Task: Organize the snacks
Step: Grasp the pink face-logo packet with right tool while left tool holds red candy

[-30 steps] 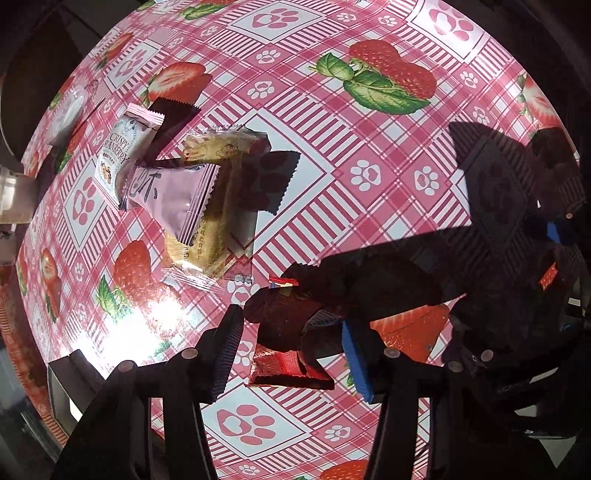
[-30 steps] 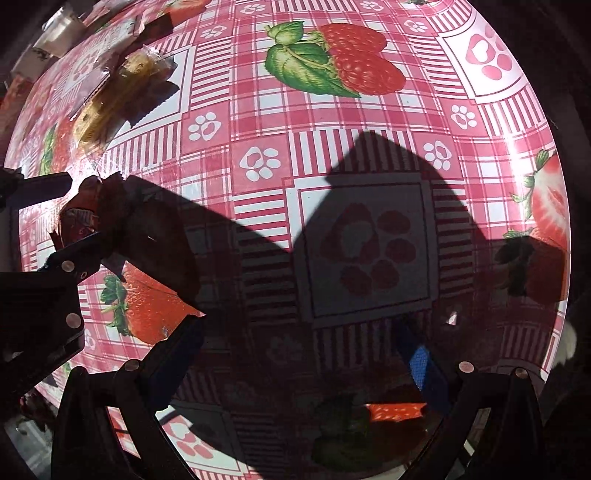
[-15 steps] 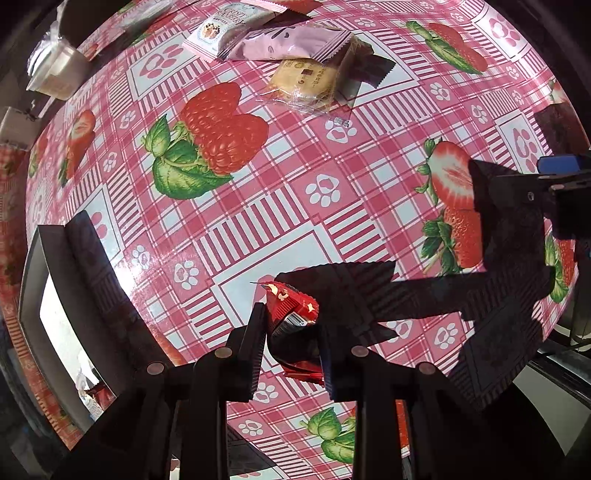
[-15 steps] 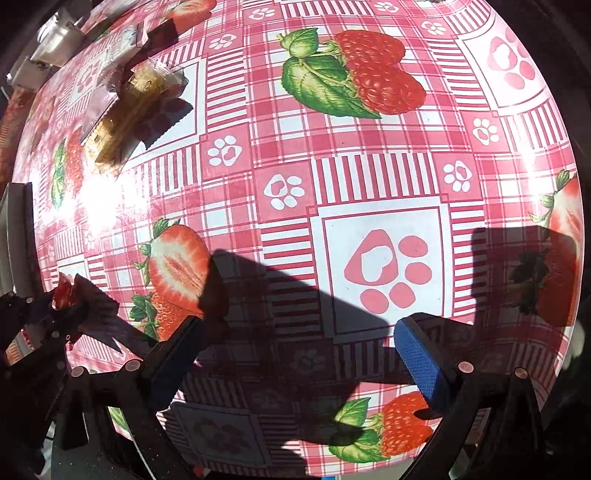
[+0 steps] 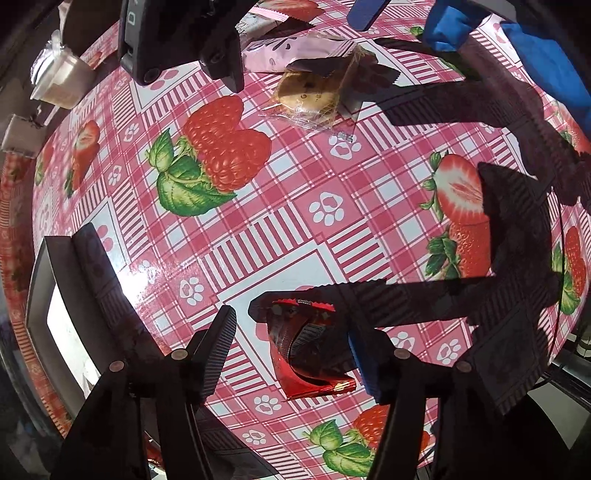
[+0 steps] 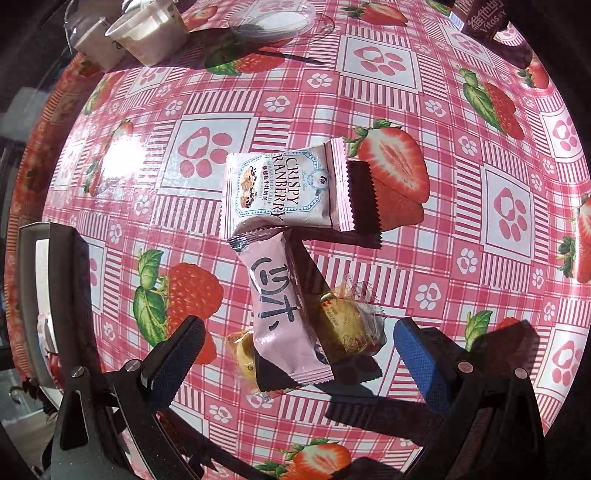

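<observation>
A red foil snack packet (image 5: 310, 354) lies on the strawberry tablecloth between the jaws of my left gripper (image 5: 290, 328). The jaws are opening: the left finger (image 5: 218, 347) stands clear of it, while the blue pad is right beside it. My right gripper (image 6: 299, 350) is open and points down over a pile of snacks. In the pile are a pink packet (image 6: 284, 317), a white "Crispy Cranberry" packet (image 6: 284, 188) and a clear-wrapped yellow biscuit (image 6: 343, 328). The pink packet and the biscuit lie between the fingers, untouched. The left wrist view shows the biscuit (image 5: 310, 99) too.
A grey open box (image 5: 40, 295) sits at the table's left edge, also in the right wrist view (image 6: 29, 280). Plastic cups (image 6: 147, 33) and a clear lid (image 6: 269, 18) stand at the far side. A dark carton (image 6: 484, 18) is at the far right.
The left gripper, which had been shut on the red packet, has opened and the packet lies on the cloth. The right gripper has swung across the table to above the snack pile.
</observation>
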`<state>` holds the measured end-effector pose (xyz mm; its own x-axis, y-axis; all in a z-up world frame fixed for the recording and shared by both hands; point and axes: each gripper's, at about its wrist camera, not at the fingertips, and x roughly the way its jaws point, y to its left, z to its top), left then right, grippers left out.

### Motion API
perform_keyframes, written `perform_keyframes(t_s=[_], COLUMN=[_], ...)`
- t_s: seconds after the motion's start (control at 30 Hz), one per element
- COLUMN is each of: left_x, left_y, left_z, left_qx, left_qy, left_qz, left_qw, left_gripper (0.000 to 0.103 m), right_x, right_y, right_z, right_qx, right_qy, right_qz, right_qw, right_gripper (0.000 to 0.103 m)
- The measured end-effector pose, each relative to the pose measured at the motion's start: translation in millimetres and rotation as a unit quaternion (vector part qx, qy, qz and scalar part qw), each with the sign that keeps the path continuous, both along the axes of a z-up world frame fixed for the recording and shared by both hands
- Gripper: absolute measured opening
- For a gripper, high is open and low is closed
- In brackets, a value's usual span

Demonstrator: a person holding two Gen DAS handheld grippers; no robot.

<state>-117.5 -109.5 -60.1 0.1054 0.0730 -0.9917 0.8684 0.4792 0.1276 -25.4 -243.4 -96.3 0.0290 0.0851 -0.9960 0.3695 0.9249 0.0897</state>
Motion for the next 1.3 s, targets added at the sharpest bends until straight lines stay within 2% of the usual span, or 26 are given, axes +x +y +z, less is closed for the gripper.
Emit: perform_keyframes(t_s=[0.03, 0.13, 0.17, 0.2, 0.23, 0.27, 0.4, 0.5, 0.73, 0.83, 0.87, 0.9, 0.93, 0.97, 1.0, 1.2, 1.27, 1.3], left_x=[2.8, 14.3, 15.9, 17.1, 19.7, 27.6, 53.2, 57.9, 55.0, 54.5, 53.1, 50.2, 48.8, 46.8, 46.4, 38.2, 38.0, 37.5], left_y=[5.2, 19.2, 21.7, 20.3, 18.0, 20.7, 14.8, 17.5, 16.0, 14.8, 13.2, 12.3, 13.0, 14.2, 15.3, 15.4, 18.2, 19.5], left_z=[-0.1, -2.3, -2.8, -3.5, -4.3, -4.2, -21.8, -23.5, -26.4, -27.7, -28.8, -27.9, -28.0, -29.2, -30.8, -29.0, -26.3, -24.9], left_qx=[-0.001, -0.005, -0.006, -0.007, -0.008, -0.008, -0.012, -0.017, -0.019, -0.017, -0.014, -0.011, -0.009, -0.007, -0.006, -0.007, -0.009, -0.011], left_qy=[0.002, 0.009, 0.01, 0.012, 0.013, 0.015, 0.035, 0.05, 0.05, 0.051, 0.053, 0.054, 0.054, 0.053, 0.054, 0.063, 0.068, 0.067], left_qz=[0.008, 0.022, 0.023, 0.023, 0.023, 0.024, 0.044, 0.055, 0.029, 0.024, 0.022, 0.02, 0.018, 0.015, 0.013, 0.025, 0.033, 0.033], left_qw=[1.0, 0.9997, 0.9997, 0.9996, 0.9996, 0.9996, 0.9983, 0.9971, 0.9981, 0.9983, 0.9982, 0.9983, 0.9984, 0.9984, 0.9984, 0.9977, 0.9971, 0.9971], left_gripper=[0.067, 0.07, 0.071, 0.071, 0.071, 0.071, 0.071, 0.071, 0.071, 0.073, 0.074, 0.076, 0.078, 0.078, 0.079, 0.079, 0.075, 0.068], right_x=[3.9, 9.7, 10.0, 10.7, 11.3, 11.0, -6.7, -48.3, -150.1, -175.2, -177.9, -177.3, -175.9, -180.4, -178.7, -168.2, -155.2, -151.4], right_y=[1.9, 11.7, 14.1, 17.5, 19.6, 18.0, -1.1, -16.7, -16.3, -6.8, -4.6, -2.7, -1.3, 1.3, 3.5, -2.8, 1.6, 5.4], right_z=[-4.2, -13.8, -15.0, -13.0, -10.5, -9.4, 7.4, 18.9, 11.5, -2.0, -0.8, 0.0, -0.2, 0.4, 2.6, -3.7, -11.3, -11.6], right_qx=[0.0, -0.015, -0.024, -0.027, -0.023, -0.011, 0.06, 0.084, 0.082, 0.078, 0.073, 0.066, 0.057, 0.038, 0.025, 0.03, 0.036, 0.025], right_qy=[0.005, 0.018, 0.02, 0.018, 0.012, 0.012, -0.025, -0.037, 0.023, 0.05, 0.042, 0.043, 0.05, 0.06, 0.055, 0.063, 0.075, 0.079], right_qz=[0.008, 0.035, 0.042, 0.047, 0.047, 0.043, -0.029, -0.077, -0.162, -0.183, -0.185, -0.183, -0.179, -0.175, -0.171, -0.176, -0.164, -0.156], right_qw=[1.0, 0.999, 0.999, 0.998, 0.999, 0.999, 0.997, 0.993, 0.983, 0.979, 0.979, 0.98, 0.981, 0.982, 0.983, 0.982, 0.983, 0.984], right_gripper=[0.088, 0.082, 0.074, 0.061, 0.031, 0.025, 0.025, 0.025, 0.025, 0.025, 0.026, 0.033, 0.066, 0.086, 0.098, 0.097, 0.078, 0.073])
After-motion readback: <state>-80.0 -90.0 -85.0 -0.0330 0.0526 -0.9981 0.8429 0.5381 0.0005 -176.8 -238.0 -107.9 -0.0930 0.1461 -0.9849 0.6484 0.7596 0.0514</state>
